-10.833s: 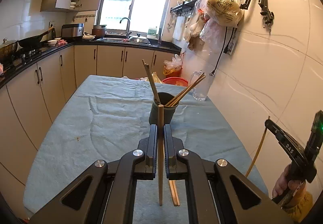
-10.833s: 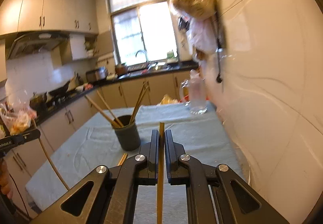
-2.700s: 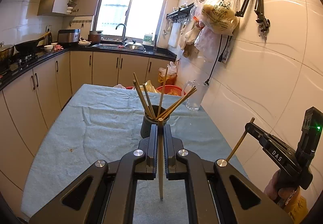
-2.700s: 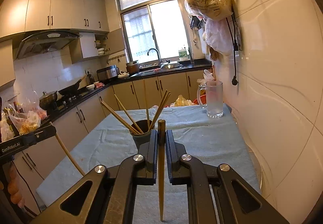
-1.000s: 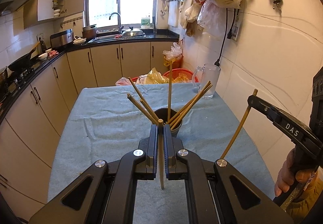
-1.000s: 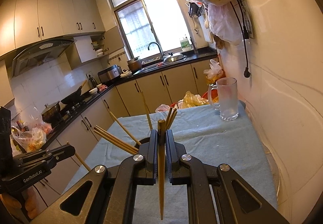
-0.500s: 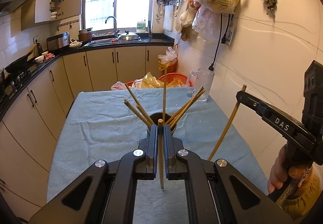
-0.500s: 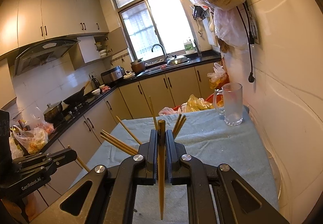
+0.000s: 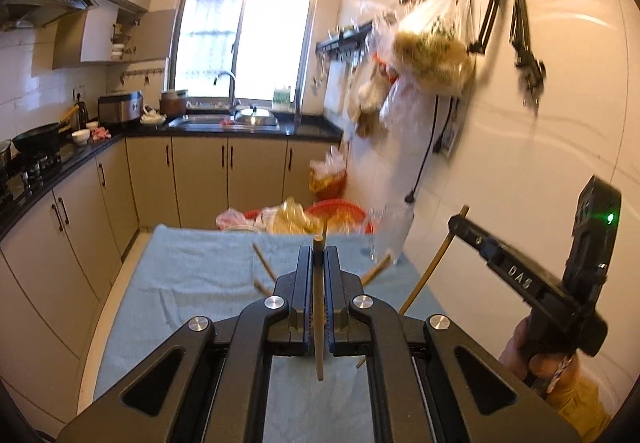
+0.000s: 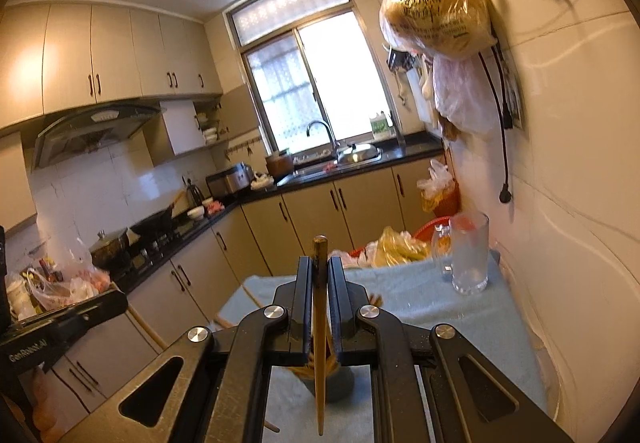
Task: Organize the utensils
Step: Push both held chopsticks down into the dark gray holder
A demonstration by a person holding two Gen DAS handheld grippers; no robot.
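My left gripper (image 9: 318, 255) is shut on a wooden chopstick (image 9: 319, 307) held upright. The tips of several chopsticks (image 9: 262, 263) stick out behind its fingers; the holder is hidden there. My right gripper (image 10: 319, 263) is shut on another chopstick (image 10: 319, 343), whose lower end hangs over the dark holder (image 10: 332, 383) seen below the jaws. The right gripper also shows in the left wrist view (image 9: 480, 239) with its chopstick (image 9: 434, 263). The left gripper shows at the left edge of the right wrist view (image 10: 68, 315).
A blue cloth covers the table (image 9: 192, 275). A glass mug (image 10: 468, 255) stands at the far right by the tiled wall (image 10: 560, 243). Bags (image 10: 436, 3) hang on the wall. Cabinets and a counter (image 9: 80, 171) run along the left and back.
Both grippers have come closer over the holder, which is now mostly hidden beneath their fingers. Both still hold their chopsticks. The left view has tilted upward.
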